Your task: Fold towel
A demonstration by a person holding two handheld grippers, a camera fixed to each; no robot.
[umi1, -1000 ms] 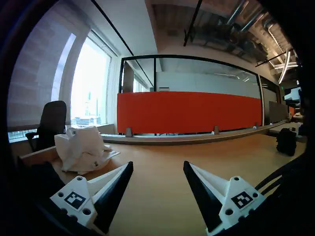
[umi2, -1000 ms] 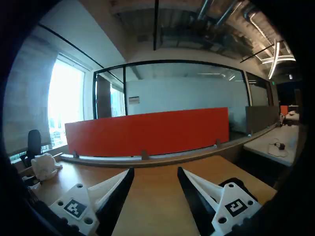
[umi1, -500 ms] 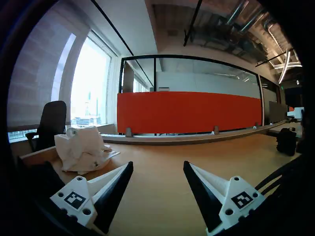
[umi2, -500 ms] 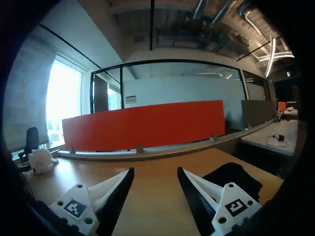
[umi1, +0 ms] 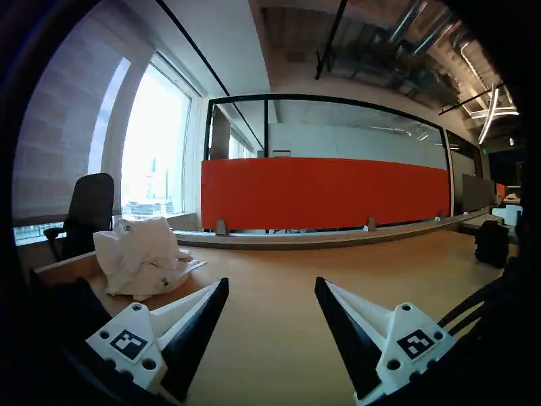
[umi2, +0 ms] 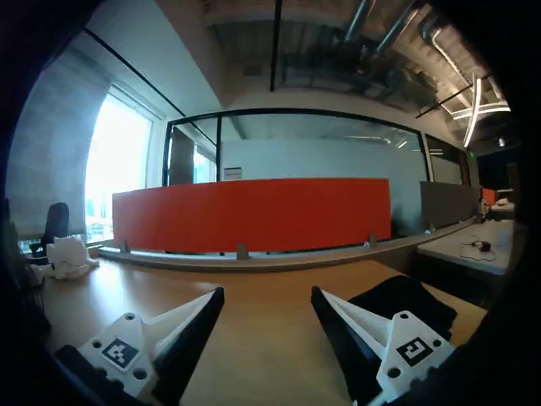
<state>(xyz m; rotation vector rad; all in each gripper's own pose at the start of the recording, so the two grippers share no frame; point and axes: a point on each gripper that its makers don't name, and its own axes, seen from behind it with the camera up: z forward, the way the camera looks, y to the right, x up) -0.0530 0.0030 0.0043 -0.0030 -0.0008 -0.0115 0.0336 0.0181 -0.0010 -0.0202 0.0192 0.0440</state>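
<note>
A crumpled white towel (umi1: 142,260) lies in a heap at the far left of the wooden desk (umi1: 284,298), ahead and to the left of my left gripper (umi1: 270,284). That gripper is open, nothing between its fingers. In the right gripper view the same white towel (umi2: 66,256) looks small at the far left of the desk (umi2: 257,304). My right gripper (umi2: 267,292) is open and holds nothing; it hovers low over the bare wood. A black folded cloth (umi2: 399,304) lies just beyond its right finger.
An orange divider panel (umi1: 324,193) runs along the desk's far edge. A black office chair (umi1: 84,213) stands by the window at the left. A black object (umi1: 491,242) sits on the desk at the far right. Another desk (umi2: 483,243) stands to the right.
The left gripper has stayed still. The right gripper's view has tilted and shifted, bringing the black cloth more into view on the right; the towel now sits higher at the left.
</note>
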